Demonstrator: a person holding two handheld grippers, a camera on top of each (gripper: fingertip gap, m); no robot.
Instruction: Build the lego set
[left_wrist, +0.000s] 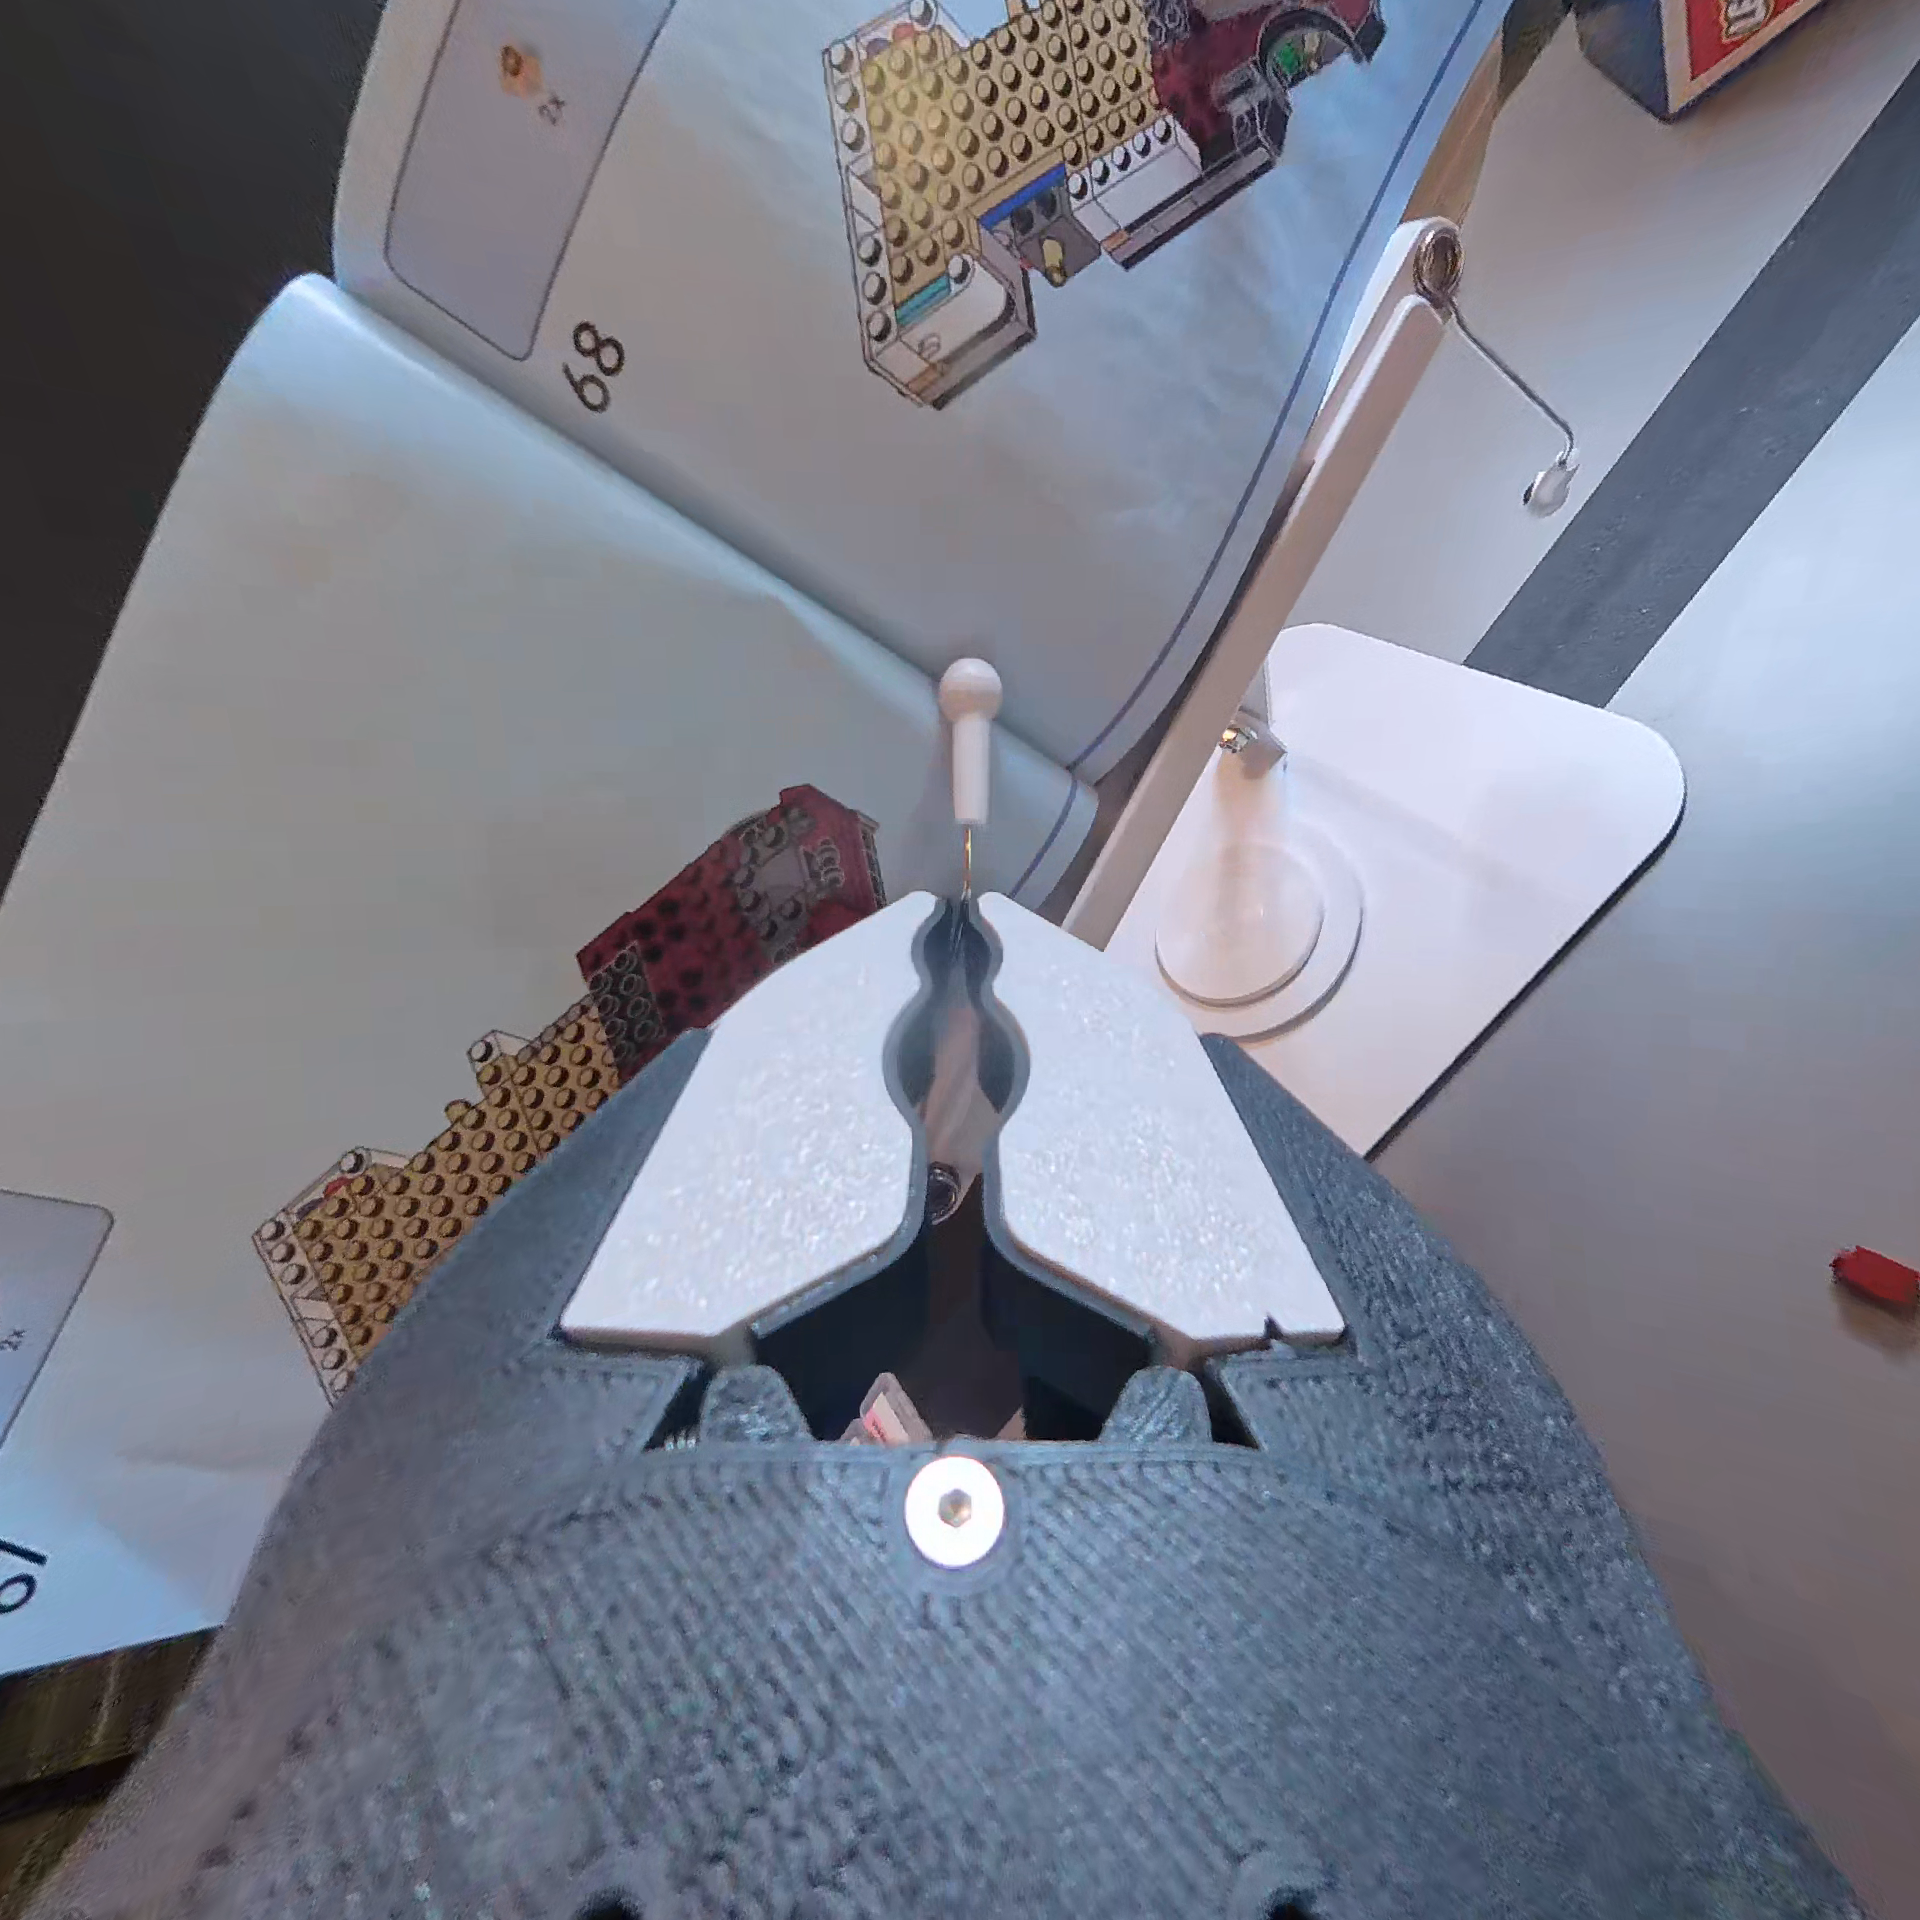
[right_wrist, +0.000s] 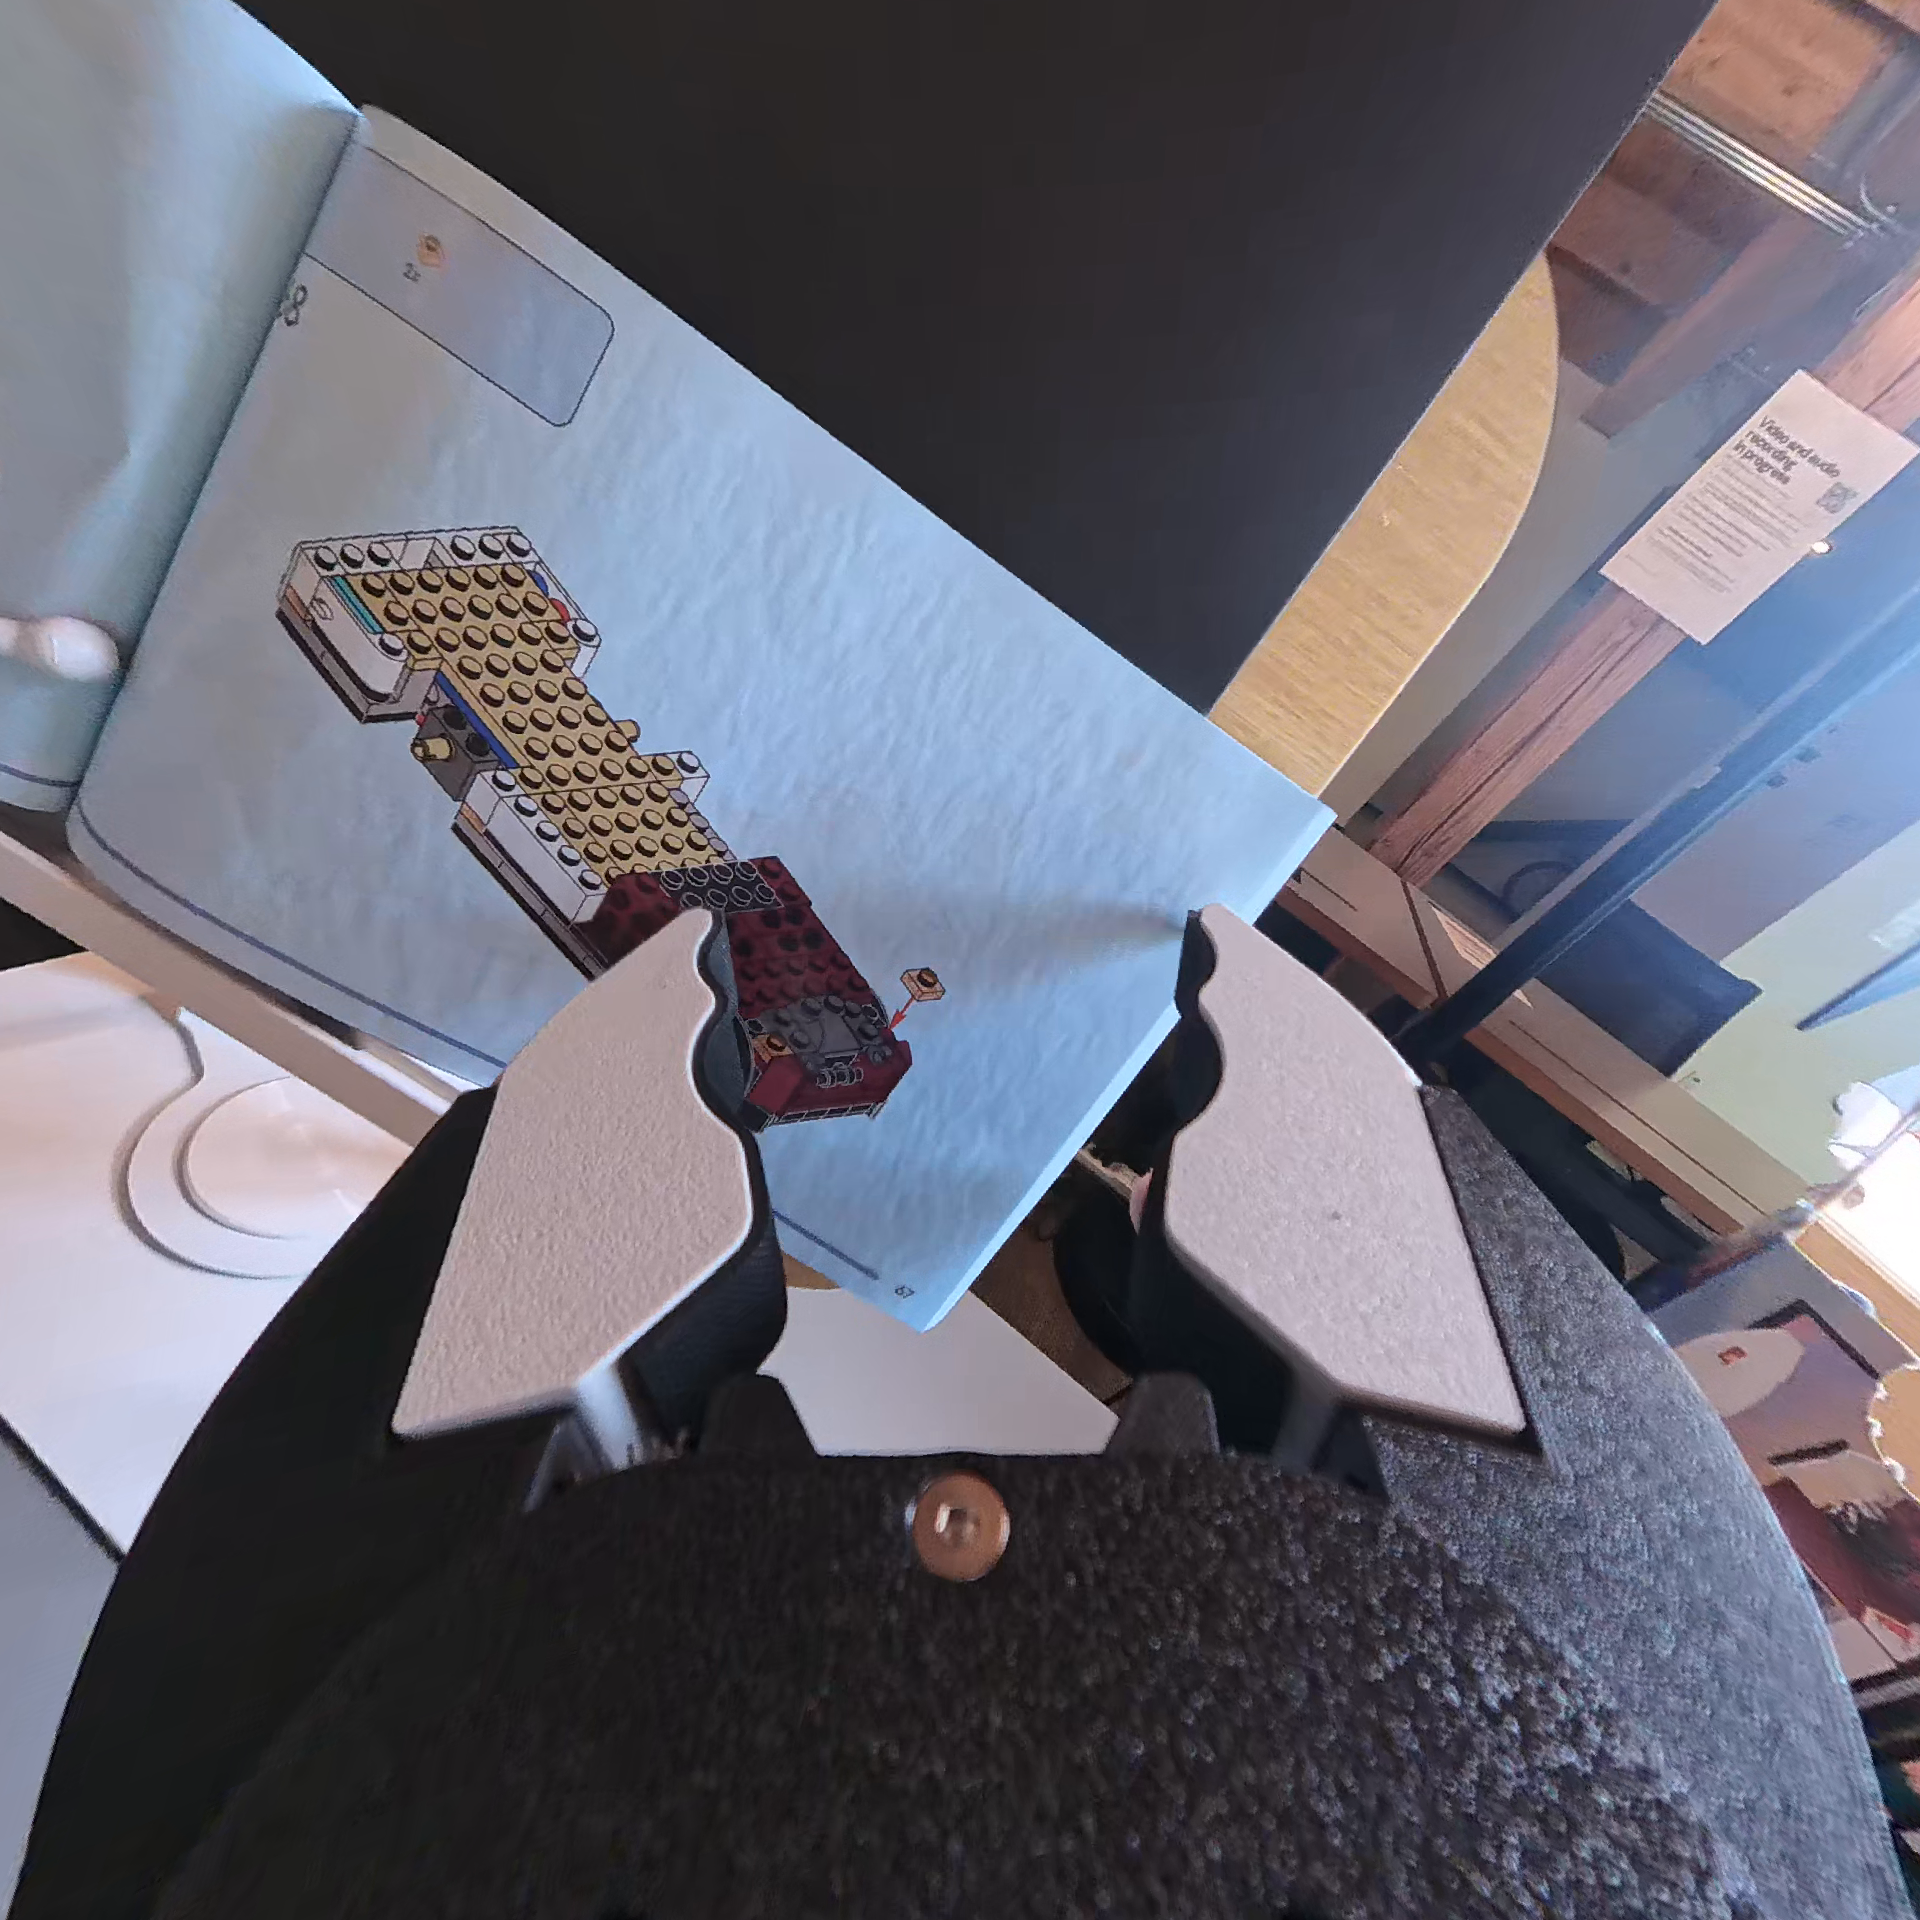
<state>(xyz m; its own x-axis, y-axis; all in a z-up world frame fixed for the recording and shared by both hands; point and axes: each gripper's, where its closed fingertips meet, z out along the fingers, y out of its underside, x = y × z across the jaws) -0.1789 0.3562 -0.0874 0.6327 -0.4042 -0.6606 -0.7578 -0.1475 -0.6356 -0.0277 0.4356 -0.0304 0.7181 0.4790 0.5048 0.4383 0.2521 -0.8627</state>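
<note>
Bright, even daylight with soft shadows; wide-angle bending at the edges; slight motion blur; a sunlit glare patch at right.

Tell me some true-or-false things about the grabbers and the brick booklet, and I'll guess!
1. The right gripper is wide open with nothing in it. True.
2. The booklet is closed. False: it stands open at pages showing a brick model.
3. The left gripper is shut on the thin wire of a white-tipped page clip. True.
4. The loose brick on the table is blue. False: it is red.
5. The stand base is black. False: it is white.
</note>
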